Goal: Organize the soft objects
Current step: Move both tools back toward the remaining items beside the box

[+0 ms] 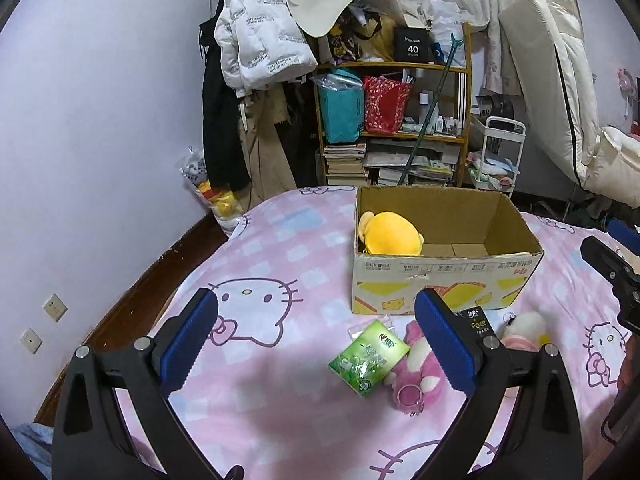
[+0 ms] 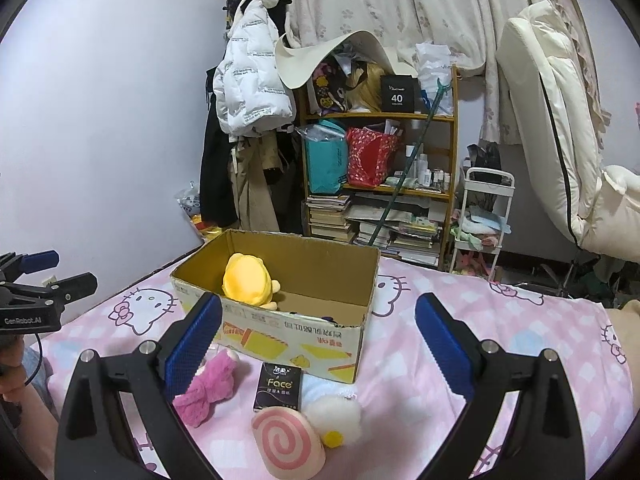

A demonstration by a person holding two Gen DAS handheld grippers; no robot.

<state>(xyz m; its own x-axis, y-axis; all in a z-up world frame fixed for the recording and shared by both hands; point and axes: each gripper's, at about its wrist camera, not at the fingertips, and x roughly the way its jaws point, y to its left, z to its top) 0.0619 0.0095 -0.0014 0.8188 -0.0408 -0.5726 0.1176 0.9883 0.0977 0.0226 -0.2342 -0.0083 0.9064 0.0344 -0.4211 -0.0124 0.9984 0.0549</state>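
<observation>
An open cardboard box (image 1: 448, 276) (image 2: 296, 340) stands on the pink bed, with a yellow plush (image 1: 390, 234) (image 2: 248, 280) lying inside at its left end. In front of the box lie a green tissue pack (image 1: 368, 356), a pink plush (image 1: 416, 368) (image 2: 208, 388), a black "Face" tissue pack (image 1: 478, 324) (image 2: 280, 386), a pink swirl cushion (image 2: 288, 444) and a white plush (image 1: 524, 330) (image 2: 336, 412). My left gripper (image 1: 316, 344) hovers open above the green pack and pink plush. My right gripper (image 2: 320, 348) hangs open over the black pack, holding nothing.
The bed has a pink cat-print sheet (image 1: 256, 316) and a dark wooden edge (image 1: 132, 304) on the left by the wall. Behind stand a cluttered wooden shelf (image 1: 400, 128), hanging coats (image 1: 256, 40), a white cart (image 1: 500, 152) and a cream mattress (image 1: 560, 80).
</observation>
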